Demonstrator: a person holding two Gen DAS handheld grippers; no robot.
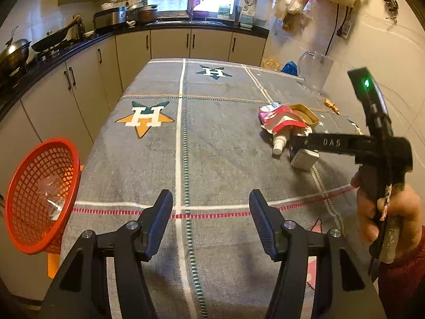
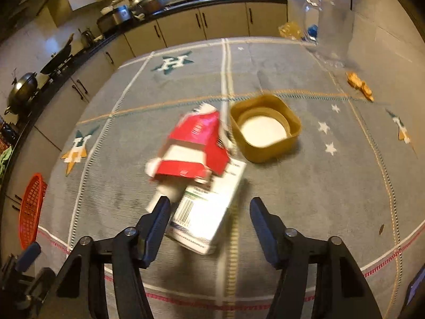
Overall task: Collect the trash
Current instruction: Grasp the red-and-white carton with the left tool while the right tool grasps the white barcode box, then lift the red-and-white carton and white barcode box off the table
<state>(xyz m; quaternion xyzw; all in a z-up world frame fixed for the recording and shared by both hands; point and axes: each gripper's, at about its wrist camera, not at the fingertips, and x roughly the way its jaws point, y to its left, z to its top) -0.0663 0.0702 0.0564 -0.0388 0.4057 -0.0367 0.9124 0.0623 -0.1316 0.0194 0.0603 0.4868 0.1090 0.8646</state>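
A small heap of trash lies on the grey star-patterned tablecloth (image 2: 292,199): a torn red and white packet (image 2: 196,146), a white barcoded box (image 2: 204,212), a white bottle (image 1: 280,143) half under the packet, and a square tan lid (image 2: 265,127). My right gripper (image 2: 209,207) hangs open just above the box, which shows between its fingers with neither pad pressing on it. From the left wrist view, a finger (image 1: 329,142) of that gripper reaches over the box (image 1: 304,159). My left gripper (image 1: 211,199) is open and empty over bare cloth.
A red mesh basket (image 1: 39,196) with clear plastic in it sits off the table's left edge. A gold wrapper (image 2: 360,85) and a clear jug (image 1: 314,71) are at the far right. A hand (image 1: 387,212) holds the right gripper. Cabinets and a counter with woks run behind.
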